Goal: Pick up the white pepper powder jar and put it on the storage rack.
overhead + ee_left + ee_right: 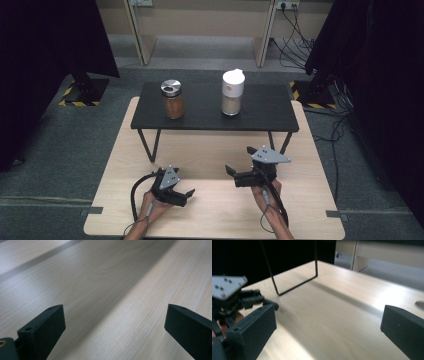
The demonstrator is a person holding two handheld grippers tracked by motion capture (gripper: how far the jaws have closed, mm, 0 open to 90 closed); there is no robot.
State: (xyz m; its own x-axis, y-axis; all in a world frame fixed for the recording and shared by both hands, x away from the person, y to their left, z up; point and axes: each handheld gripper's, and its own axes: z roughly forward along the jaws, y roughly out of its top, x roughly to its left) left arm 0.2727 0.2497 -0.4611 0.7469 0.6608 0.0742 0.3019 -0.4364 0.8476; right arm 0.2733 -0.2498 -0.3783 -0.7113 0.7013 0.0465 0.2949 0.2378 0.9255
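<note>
The left tongs (pixel 185 196), at the lower left of centre in the high view, stand wide open and hold nothing; the left gripper view places the two black jaws at the lower corners with bare wood grain between them. The right tongs (pixel 239 162), at the lower right of centre, are likewise spread wide and empty, one jaw raised toward the shelf and one pointing toward the frame centre. Both hover low over the pale wooden tabletop (pixel 210 150); whether either touches it cannot be told. The nearest items stand in the upper middle of the high view on a low black rectangular shelf with thin wire legs (pixel 260 107): a glass jar of brown powder with a silver shaker lid (pixel 173 100) at left, and a clear container of pale grains with a white lid (pixel 232 92) at right, well apart from each other and from both tongs. The right gripper view adds what the high view hides: the underside of the shelf, one bent wire leg (pixel 294 285) in the upper left, and the left tongs (pixel 265 302) with their grey three-cornered plate at the left edge. Open tabletop lies between the tongs and extends to the shelf legs; the near edge runs just below the hands.
</note>
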